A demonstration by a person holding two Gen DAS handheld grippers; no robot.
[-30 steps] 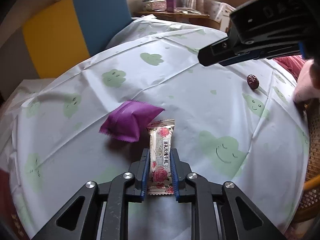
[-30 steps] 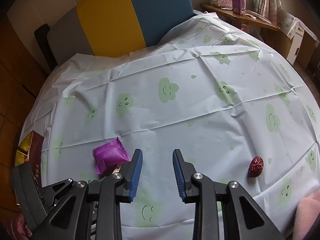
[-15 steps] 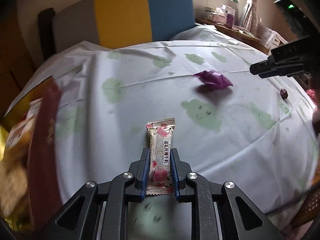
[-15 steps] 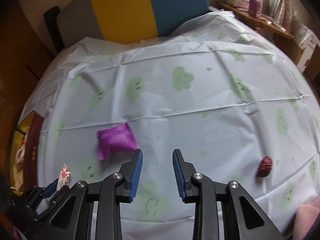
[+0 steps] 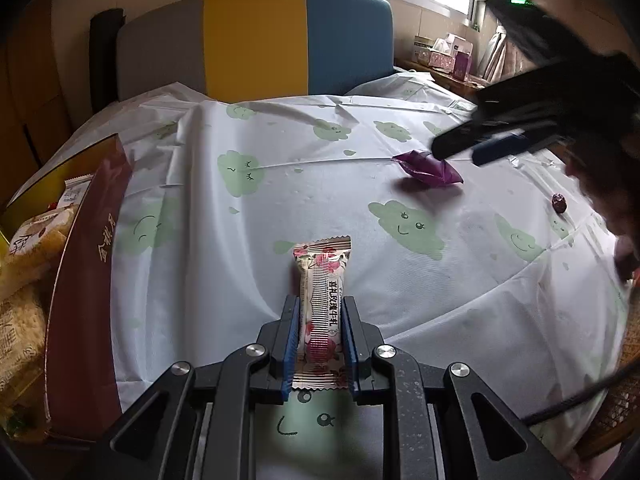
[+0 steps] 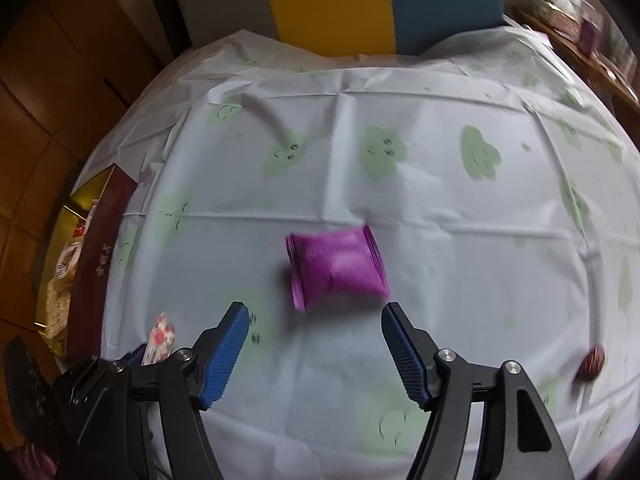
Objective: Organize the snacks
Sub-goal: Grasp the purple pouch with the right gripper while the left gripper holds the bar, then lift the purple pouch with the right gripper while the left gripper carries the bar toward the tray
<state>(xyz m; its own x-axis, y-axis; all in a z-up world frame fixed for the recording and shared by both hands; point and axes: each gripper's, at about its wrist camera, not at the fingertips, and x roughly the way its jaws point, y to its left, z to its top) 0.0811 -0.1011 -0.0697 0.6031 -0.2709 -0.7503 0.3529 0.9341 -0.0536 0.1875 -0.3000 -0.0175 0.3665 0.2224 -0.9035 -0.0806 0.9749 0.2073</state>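
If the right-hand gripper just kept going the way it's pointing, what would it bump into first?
Most likely the purple snack packet. It lies on the tablecloth just ahead of the right gripper, whose fingers are opening with nothing between them. Depth is hard to judge.

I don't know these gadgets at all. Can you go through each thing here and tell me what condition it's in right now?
Left gripper: shut on the flowered candy bar.
Flowered candy bar: sealed, held off the table.
Right gripper: jaws opening, nothing between them.
Purple packet: sealed, lying flat on the tablecloth.
Red date: loose on the tablecloth.
Snack box: open, snacks inside.
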